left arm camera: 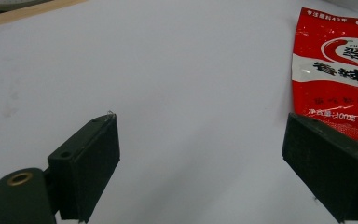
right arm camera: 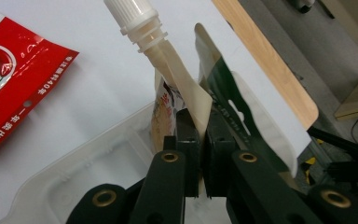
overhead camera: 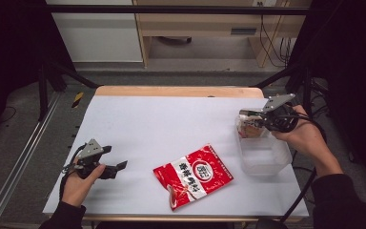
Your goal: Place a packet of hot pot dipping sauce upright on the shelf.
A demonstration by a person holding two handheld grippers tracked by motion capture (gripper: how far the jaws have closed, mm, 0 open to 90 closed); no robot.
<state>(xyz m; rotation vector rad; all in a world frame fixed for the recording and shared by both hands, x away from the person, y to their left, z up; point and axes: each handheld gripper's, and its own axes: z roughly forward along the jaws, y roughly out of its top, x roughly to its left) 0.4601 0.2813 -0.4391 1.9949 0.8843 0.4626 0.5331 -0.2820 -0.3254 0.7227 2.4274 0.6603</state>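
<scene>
Packet (overhead camera: 194,175) lies on table (overhead camera: 162,119), left of tub (overhead camera: 263,155).

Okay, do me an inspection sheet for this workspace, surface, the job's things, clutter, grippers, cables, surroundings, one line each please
Surface: white table top, wooden far edge.
Job's things: spouted pouch pinched over the clear plastic tub; tub looks empty.
Clutter: red snack bag lying flat mid-table.
Grippers: right gripper shut on the pouch; left gripper open, nothing between its jaws.
Cables: black cable trailing from the right gripper off the near edge.
Surroundings: dark frame rails, wooden furniture behind, grey floor.
</scene>
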